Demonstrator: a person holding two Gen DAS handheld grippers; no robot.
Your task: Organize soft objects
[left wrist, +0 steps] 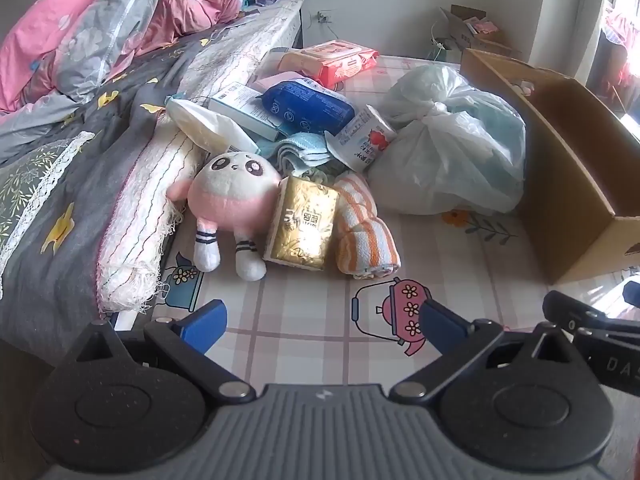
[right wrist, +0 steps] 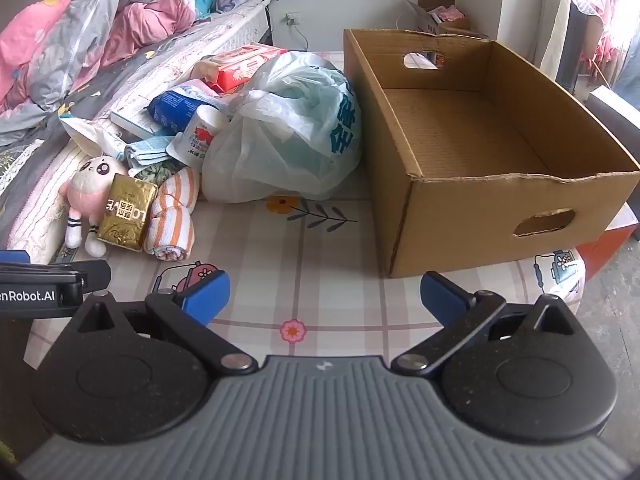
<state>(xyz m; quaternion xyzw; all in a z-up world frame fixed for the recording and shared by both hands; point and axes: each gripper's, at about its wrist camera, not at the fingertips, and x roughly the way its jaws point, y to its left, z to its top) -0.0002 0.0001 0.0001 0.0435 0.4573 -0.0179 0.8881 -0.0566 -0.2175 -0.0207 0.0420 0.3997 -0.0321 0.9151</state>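
A pink and white plush toy point(left wrist: 230, 196) point(right wrist: 90, 196) lies on the patterned mat beside a gold tissue pack point(left wrist: 304, 224) point(right wrist: 126, 212) and a rolled orange-striped towel point(left wrist: 364, 228) point(right wrist: 174, 220). Behind them lie a blue wipes pack point(left wrist: 308, 106) point(right wrist: 176, 110), a red wipes pack point(left wrist: 340, 58) point(right wrist: 246, 64) and a tied plastic bag point(left wrist: 448, 148) point(right wrist: 284, 132). An empty cardboard box point(right wrist: 480, 216) point(left wrist: 568, 184) stands at the right. My left gripper point(left wrist: 320, 320) is open, short of the pile. My right gripper point(right wrist: 324, 296) is open near the box's front corner.
A bed with rumpled grey and pink bedding point(left wrist: 80, 80) point(right wrist: 80, 40) runs along the left. A small open carton point(right wrist: 440, 16) stands by the far wall. A white cup-shaped pack point(left wrist: 360, 140) and a book point(left wrist: 244, 110) lie in the pile.
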